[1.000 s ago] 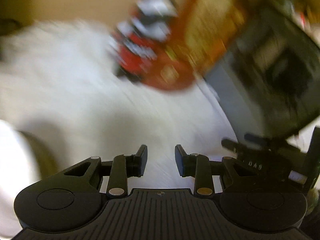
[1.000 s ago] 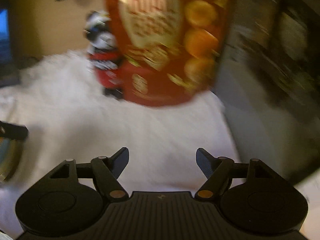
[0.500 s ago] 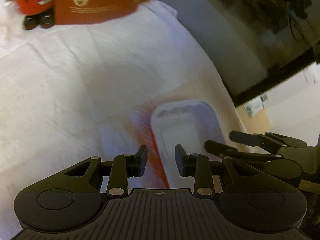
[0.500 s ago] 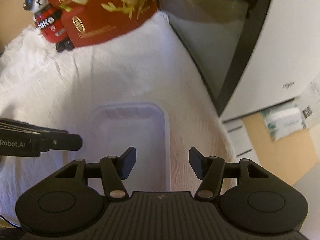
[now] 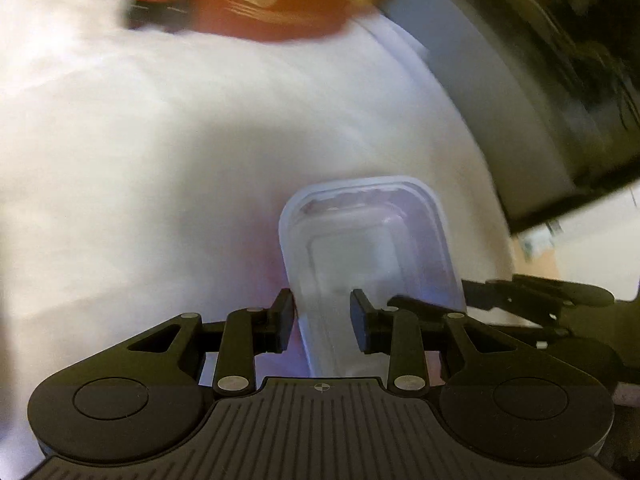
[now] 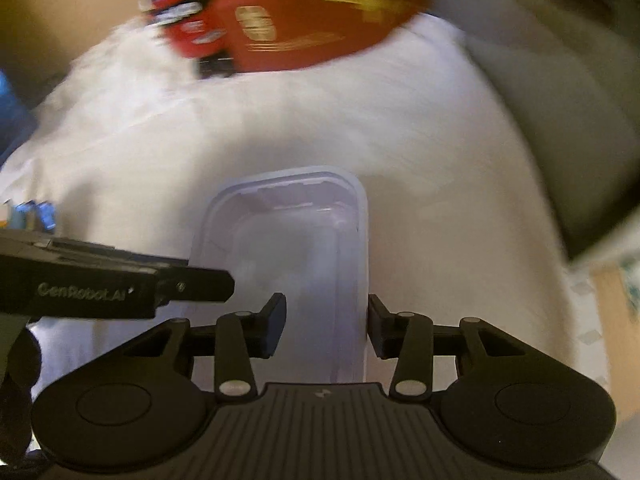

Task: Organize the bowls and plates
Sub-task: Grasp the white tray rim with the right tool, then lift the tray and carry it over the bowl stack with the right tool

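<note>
A clear rectangular plastic container (image 5: pixel 368 240) lies on the white tablecloth; it also shows in the right wrist view (image 6: pixel 292 248). My left gripper (image 5: pixel 322 320) straddles the container's left rim, jaws apart. My right gripper (image 6: pixel 326 326) straddles the container's right rim, jaws apart. The left gripper's body (image 6: pixel 100 288) shows at the left of the right wrist view; the right gripper (image 5: pixel 532 296) shows at the right of the left wrist view. Both views are blurred.
A red snack bag (image 6: pixel 320 20) and a red bear-shaped figure (image 6: pixel 180 20) stand at the far end of the cloth (image 5: pixel 160 160). A dark appliance (image 5: pixel 540 60) stands along the right edge. Small blue items (image 6: pixel 36 216) lie at left.
Both grippers have moved forward and down over the container, so each now straddles one of its long rims. The right jaws have narrowed a little.
</note>
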Demonstrator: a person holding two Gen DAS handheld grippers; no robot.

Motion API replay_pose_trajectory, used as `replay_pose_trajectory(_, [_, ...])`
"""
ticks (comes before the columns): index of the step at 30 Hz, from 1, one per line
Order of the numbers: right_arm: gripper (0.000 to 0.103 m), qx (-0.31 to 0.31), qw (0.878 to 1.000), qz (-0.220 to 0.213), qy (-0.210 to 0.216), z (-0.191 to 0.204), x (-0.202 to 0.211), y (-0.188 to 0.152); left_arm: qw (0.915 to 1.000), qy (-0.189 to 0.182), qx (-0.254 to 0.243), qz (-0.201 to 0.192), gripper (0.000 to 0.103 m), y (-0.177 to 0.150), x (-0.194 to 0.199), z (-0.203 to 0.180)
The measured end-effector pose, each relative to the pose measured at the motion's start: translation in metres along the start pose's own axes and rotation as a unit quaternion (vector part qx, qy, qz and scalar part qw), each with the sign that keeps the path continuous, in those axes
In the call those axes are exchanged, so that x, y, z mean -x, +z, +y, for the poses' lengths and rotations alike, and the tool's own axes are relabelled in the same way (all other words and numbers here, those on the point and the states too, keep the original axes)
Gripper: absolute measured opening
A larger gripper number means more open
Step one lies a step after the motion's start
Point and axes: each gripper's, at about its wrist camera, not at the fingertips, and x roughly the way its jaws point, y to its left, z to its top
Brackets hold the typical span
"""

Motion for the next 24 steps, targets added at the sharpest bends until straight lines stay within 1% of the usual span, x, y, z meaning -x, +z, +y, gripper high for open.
replay_pose_trajectory(3, [0.043,0.038,0.999,0.006,0.035,0.037,-0.013,0.011,0.9983,0.026,0.040,-0.033,0.034,-0.008,0.028,0.032])
replay_pose_trajectory(6, [0.043,0.067,0.996,0.017,0.065,0.070,-0.026,0.018,0.9941,0.044,0.081,-0.057,0.034,-0.020,0.054,0.064])
replay_pose_trajectory(8, [0.043,0.087,0.993,0.021,0.079,0.091,-0.034,0.020,0.9904,0.061,0.105,-0.067,0.034,-0.031,0.065,0.082])
replay_pose_trajectory(11, [0.044,0.111,0.989,0.028,0.088,0.114,-0.044,0.021,0.9850,0.079,0.138,-0.069,0.034,-0.042,0.074,0.105])
replay_pose_trajectory(14, [0.044,0.123,0.988,0.036,0.086,0.123,-0.052,0.019,0.9829,0.084,0.151,-0.063,0.034,-0.054,0.073,0.117])
replay_pose_trajectory(16, [0.044,0.122,0.988,0.043,0.085,0.121,-0.056,0.016,0.9826,0.082,0.157,-0.056,0.034,-0.057,0.066,0.119])
replay_pose_trajectory(18, [0.044,0.115,0.988,0.054,0.088,0.117,-0.061,0.014,0.9833,0.072,0.160,-0.047,0.032,-0.061,0.061,0.118])
replay_pose_trajectory(21, [0.044,0.100,0.989,0.066,0.089,0.111,-0.068,0.012,0.9849,0.074,0.153,-0.036,0.029,-0.062,0.048,0.110])
replay_pose_trajectory(24, [0.044,0.087,0.990,0.066,0.091,0.103,-0.061,0.010,0.9868,0.076,0.139,-0.036,0.029,-0.059,0.047,0.100])
